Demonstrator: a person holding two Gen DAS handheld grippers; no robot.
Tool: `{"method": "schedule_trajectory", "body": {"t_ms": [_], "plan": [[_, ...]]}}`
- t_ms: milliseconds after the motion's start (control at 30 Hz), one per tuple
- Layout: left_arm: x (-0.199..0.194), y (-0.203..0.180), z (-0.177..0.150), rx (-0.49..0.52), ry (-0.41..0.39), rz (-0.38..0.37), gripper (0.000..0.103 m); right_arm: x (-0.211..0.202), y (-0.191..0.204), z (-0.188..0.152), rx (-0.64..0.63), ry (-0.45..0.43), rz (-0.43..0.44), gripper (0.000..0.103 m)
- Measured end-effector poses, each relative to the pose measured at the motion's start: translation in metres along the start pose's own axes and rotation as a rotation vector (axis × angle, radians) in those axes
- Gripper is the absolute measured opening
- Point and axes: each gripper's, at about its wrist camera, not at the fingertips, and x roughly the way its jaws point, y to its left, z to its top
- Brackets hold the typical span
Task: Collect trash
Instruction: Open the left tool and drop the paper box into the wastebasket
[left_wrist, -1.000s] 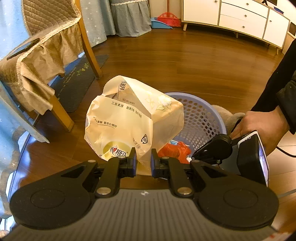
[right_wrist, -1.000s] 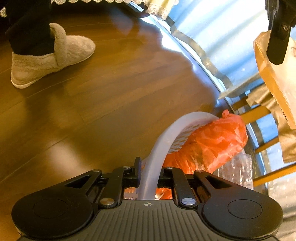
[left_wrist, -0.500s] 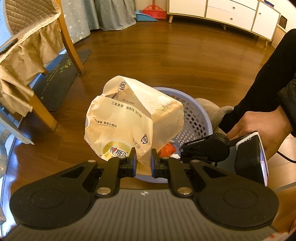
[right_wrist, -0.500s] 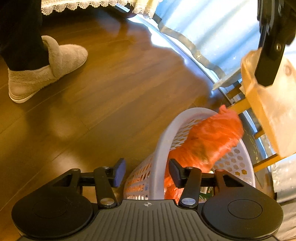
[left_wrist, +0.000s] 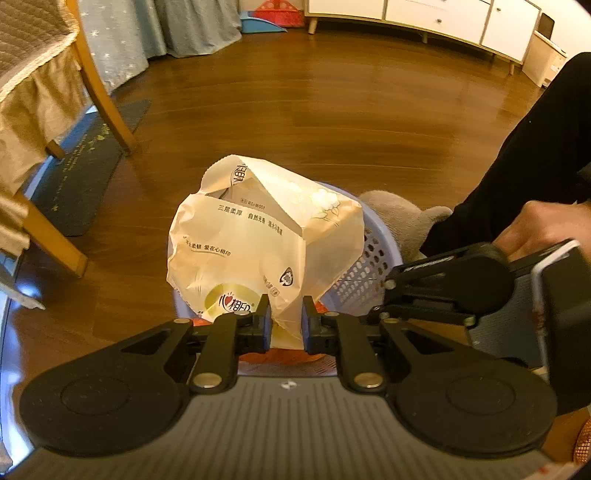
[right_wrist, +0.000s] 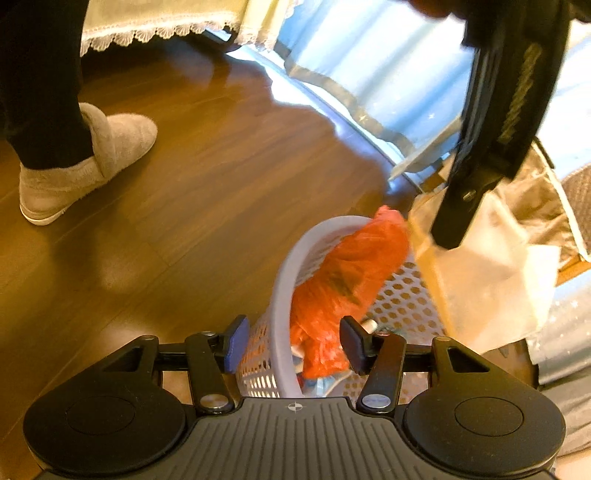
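Leftmost, the left gripper (left_wrist: 286, 319) pinches the cream plastic bag (left_wrist: 258, 240) by its lower edge, holding it directly above the lavender perforated basket (left_wrist: 373, 258) on the wooden floor (left_wrist: 332, 110). Rightward, the right gripper (right_wrist: 291, 338) stands released, fingers straddling the basket rim (right_wrist: 284, 280). Inside lies an orange bag (right_wrist: 343, 284); what seems a clear bottle beneath is blurred.

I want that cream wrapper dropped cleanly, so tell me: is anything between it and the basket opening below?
Nothing closes the gap. The cream wrapper, pinched in the left gripper, hangs over the lavender basket. An orange bag already fills part of the basket. The right gripper stands open astride the near rim.
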Motion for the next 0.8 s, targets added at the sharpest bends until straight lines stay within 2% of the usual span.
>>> {"method": "schedule_trajectory", "body": {"t_ms": [100,167,200,467,800], "plan": [[0.007,-0.004,0.007,0.008,-0.005,0.003,0.021,-0.014,-0.002,-0.005,0.027,0.007,-0.014,0.051],[0.012,-0.004,0.011,0.0,-0.007,-0.002,0.036,-0.019,-0.004,-0.009,0.043,0.014,-0.02,0.051],[0.013,-0.004,0.013,0.002,-0.01,0.0,0.038,-0.021,-0.005,-0.01,0.05,0.018,-0.023,0.051],[0.005,-0.006,0.015,-0.05,-0.023,0.011,0.04,-0.028,-0.028,-0.02,0.132,0.038,-0.056,0.051],[-0.013,0.011,-0.019,-0.199,0.005,0.102,0.042,-0.035,-0.047,-0.016,0.211,0.047,-0.084,0.051]]}}
